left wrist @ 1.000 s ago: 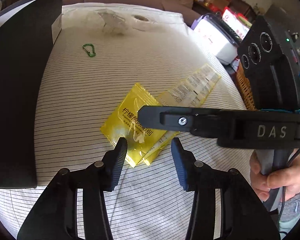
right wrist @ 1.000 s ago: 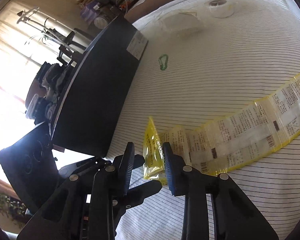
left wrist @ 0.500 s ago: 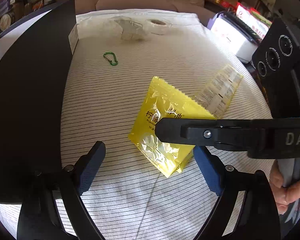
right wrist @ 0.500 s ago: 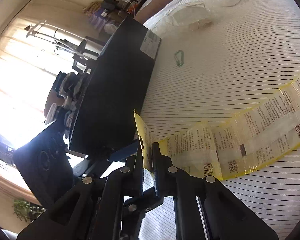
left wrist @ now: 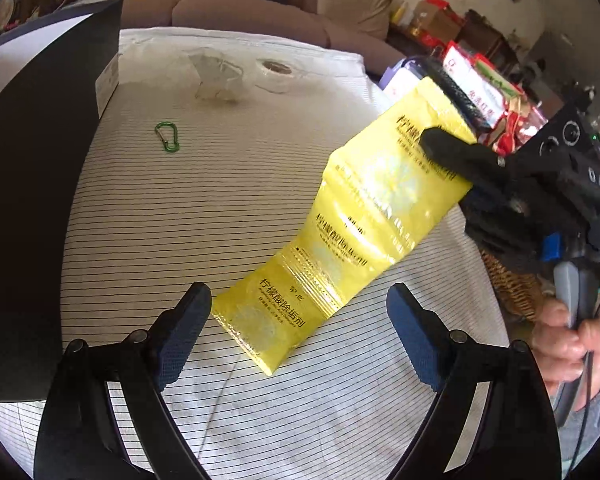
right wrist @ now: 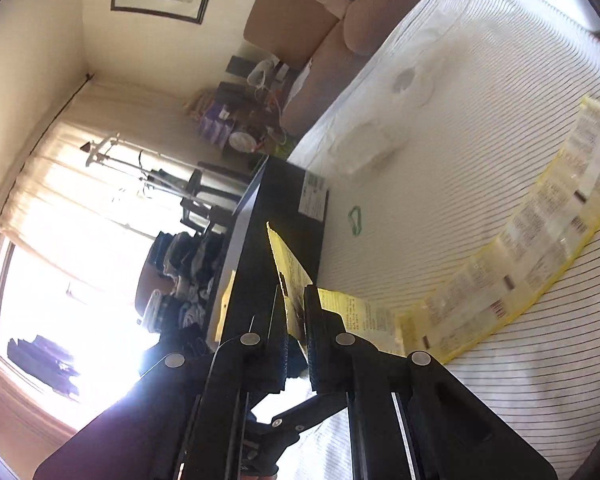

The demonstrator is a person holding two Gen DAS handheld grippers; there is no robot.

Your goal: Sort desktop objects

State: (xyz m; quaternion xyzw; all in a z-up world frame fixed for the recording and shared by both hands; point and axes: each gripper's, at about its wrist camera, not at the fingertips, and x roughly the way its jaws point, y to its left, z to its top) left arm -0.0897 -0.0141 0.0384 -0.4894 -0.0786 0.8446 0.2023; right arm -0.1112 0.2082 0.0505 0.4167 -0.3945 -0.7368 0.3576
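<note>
A long yellow strip of joined sachets (left wrist: 364, 216) hangs slanted over the striped tablecloth (left wrist: 172, 216). My right gripper (left wrist: 436, 142) is shut on its upper end, raised at the right. The strip's lower end rests on the cloth between the fingers of my left gripper (left wrist: 298, 312), which stands wide open and touches nothing. In the right wrist view the right gripper (right wrist: 298, 308) pinches the yellow edge, and the printed back of the strip (right wrist: 540, 248) trails away across the cloth. A green carabiner (left wrist: 167, 137) lies apart at the far left.
A big black box (left wrist: 28, 200) fills the table's left side. At the far edge sit a clear plastic bag (left wrist: 216, 76) and a tape roll (left wrist: 275, 70). A wicker basket (left wrist: 512, 288) stands off the right edge, near a person's hand (left wrist: 568, 344).
The right gripper shut on the folded strip's end and lifted it up and to the right, so the strip unfolded. The left gripper opened wide and let go.
</note>
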